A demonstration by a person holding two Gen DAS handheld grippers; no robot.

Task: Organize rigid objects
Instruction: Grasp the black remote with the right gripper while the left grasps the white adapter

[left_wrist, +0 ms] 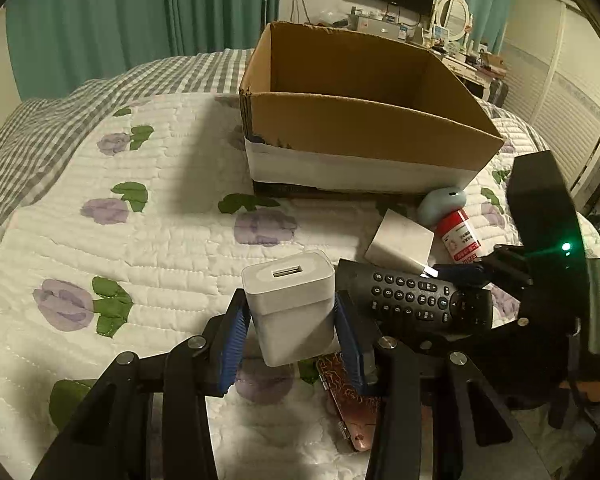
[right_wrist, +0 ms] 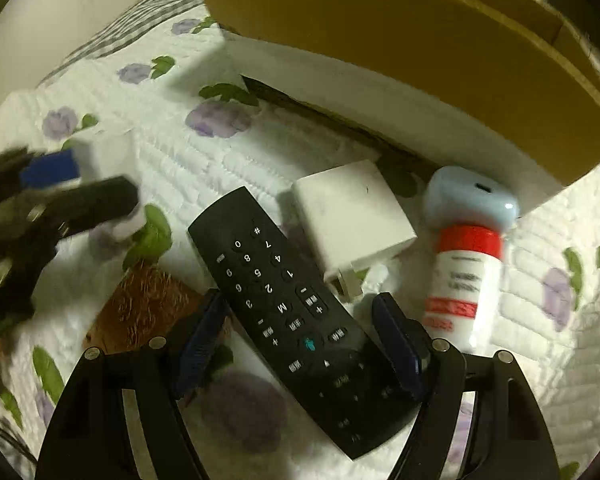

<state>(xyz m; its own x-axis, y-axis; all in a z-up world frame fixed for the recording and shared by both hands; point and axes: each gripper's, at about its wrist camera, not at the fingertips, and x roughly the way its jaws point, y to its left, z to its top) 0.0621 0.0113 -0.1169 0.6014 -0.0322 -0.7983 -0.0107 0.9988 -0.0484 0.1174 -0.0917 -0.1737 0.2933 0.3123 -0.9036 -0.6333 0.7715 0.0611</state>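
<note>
Gripping a white USB charger point(left_wrist: 290, 304) between its blue pads, the left gripper point(left_wrist: 292, 332) is held above the quilt point(left_wrist: 140, 248). A black remote point(right_wrist: 296, 320) is straddled, ungrasped, by the spread right gripper point(right_wrist: 300, 344); beyond its fingertips, a cardboard box point(left_wrist: 364, 128) is seen.

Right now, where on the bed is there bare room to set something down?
Free: the quilt left of the cardboard box. Crowded: in front of the box, with the remote, white adapter, pill bottle and blue case bunched together.
</note>
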